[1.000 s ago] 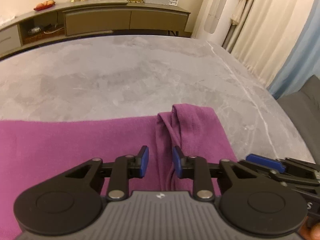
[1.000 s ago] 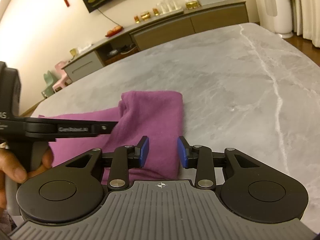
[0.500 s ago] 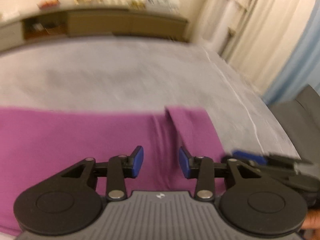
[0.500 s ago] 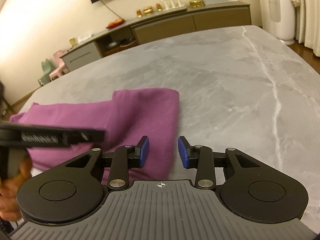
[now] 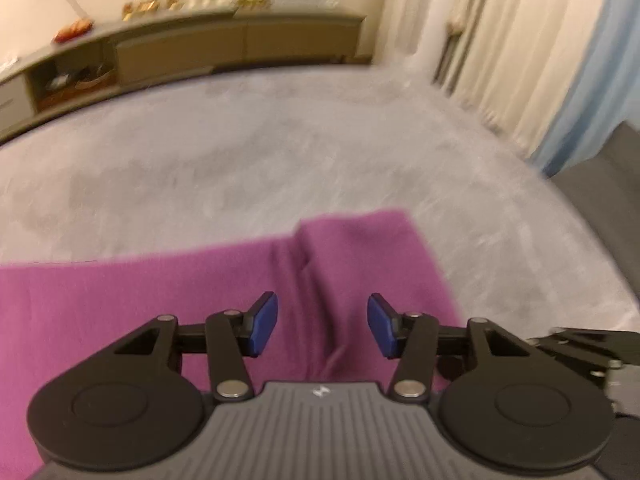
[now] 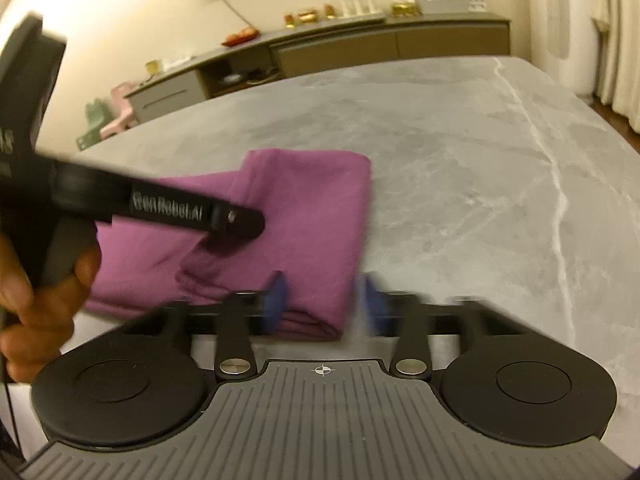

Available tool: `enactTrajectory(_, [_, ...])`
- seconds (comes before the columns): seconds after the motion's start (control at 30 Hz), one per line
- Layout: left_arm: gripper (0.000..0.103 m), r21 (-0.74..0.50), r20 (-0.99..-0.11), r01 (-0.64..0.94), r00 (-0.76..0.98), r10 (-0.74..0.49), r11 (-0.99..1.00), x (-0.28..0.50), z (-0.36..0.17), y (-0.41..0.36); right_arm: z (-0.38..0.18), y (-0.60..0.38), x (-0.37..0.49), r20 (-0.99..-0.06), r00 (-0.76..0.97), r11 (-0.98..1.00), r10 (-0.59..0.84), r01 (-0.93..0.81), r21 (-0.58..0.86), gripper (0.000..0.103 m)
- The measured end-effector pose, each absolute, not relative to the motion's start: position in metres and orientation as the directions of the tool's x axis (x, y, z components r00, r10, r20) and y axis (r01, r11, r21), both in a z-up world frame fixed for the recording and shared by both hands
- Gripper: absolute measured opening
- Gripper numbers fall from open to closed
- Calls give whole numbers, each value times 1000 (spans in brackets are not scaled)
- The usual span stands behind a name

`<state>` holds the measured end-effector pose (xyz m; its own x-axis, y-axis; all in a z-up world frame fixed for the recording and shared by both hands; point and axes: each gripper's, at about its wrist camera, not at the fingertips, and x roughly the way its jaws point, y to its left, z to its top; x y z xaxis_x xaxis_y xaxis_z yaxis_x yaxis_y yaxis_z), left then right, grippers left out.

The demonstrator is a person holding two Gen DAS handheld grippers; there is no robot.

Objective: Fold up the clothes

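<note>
A purple garment (image 5: pixel 160 300) lies flat on the grey marble table (image 5: pixel 280 152), with a folded part on its right end (image 5: pixel 360 248). My left gripper (image 5: pixel 322 326) is open and empty, just above the crease of the fold. In the right wrist view the garment (image 6: pixel 312 216) shows its folded right end. My right gripper (image 6: pixel 322 306) is open and empty at the garment's near right corner. The left gripper's finger (image 6: pixel 180 210) reaches over the cloth from the left in that view.
A long low sideboard (image 6: pixel 360 40) with small ornaments stands behind the table. Curtains (image 5: pixel 540 60) hang at the right. A grey seat (image 5: pixel 600 200) lies beyond the table's right edge. Small pastel chairs (image 6: pixel 108 116) stand at the far left.
Both grippers have opened wider. The left gripper has moved to the right over the fold. The folded right part now lies flatter.
</note>
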<state>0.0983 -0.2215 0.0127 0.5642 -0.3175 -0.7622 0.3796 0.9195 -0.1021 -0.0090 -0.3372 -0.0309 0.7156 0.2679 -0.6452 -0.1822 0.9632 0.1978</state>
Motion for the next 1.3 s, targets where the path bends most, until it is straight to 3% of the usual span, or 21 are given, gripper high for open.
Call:
enactTrajectory(0.13, [77, -157, -727, 474, 538, -426, 866, 98, 49, -227, -9, -317, -25, -553, 805, 971, 216, -238, 33, 8])
enactTrajectory(0.23, [80, -222, -767, 540, 417, -487, 812, 108, 49, -238, 1, -290, -46, -455, 869, 947, 194, -287, -144, 8])
enactTrajectory(0.3, [79, -153, -813, 540, 407, -416, 828, 113, 41, -246, 2, -275, -57, -404, 893, 924, 199, -309, -227, 8])
enactTrajectory(0.4, [19, -59, -844, 476, 445, -298, 878, 122, 34, -238, 1, -264, -61, -393, 888, 910, 237, -345, -229, 7])
enactTrajectory(0.47, [15, -116, -822, 428, 466, -328, 896, 122, 42, -216, 0, -260, -62, -393, 880, 906, 267, -368, -209, 8])
enactTrajectory(0.6, [13, -181, -768, 342, 537, -350, 922, 114, 62, -160, 8, -263, -60, -398, 842, 906, 363, -419, -60, 41])
enactTrajectory(0.73, [13, -251, -749, 250, 562, -351, 935, 111, 64, -88, 9, -266, -51, -427, 793, 891, 435, -446, 79, 43])
enactTrajectory(0.9, [13, -314, -769, 139, 542, -338, 939, 114, 25, -19, -9, -256, -28, -507, 723, 879, 469, -442, 182, 42])
enactTrajectory(1.07, [17, -375, -737, 107, 569, -365, 921, 112, 0, 2, -21, -237, -11, -560, 696, 886, 448, -427, 179, 34])
enactTrajectory(1.1, [22, -401, -721, 110, 574, -387, 910, 111, 0, 4, -21, -234, -9, -563, 697, 889, 444, -424, 175, 34])
enactTrajectory(1.17, [42, -452, -688, 116, 585, -428, 885, 110, -2, 6, -21, -228, -4, -567, 700, 893, 434, -417, 169, 34])
enactTrajectory(1.2, [58, -476, -673, 119, 589, -448, 872, 109, -2, 7, -21, -226, -2, -569, 701, 895, 430, -414, 166, 34])
enactTrajectory(1.23, [63, -497, -661, 124, 587, -467, 859, 110, -4, 3, -20, -224, -1, -569, 706, 899, 422, -407, 163, 34])
enactTrajectory(1.3, [63, -532, -645, 146, 568, -511, 834, 113, -9, -8, -18, -222, 1, -561, 726, 911, 396, -388, 141, 34])
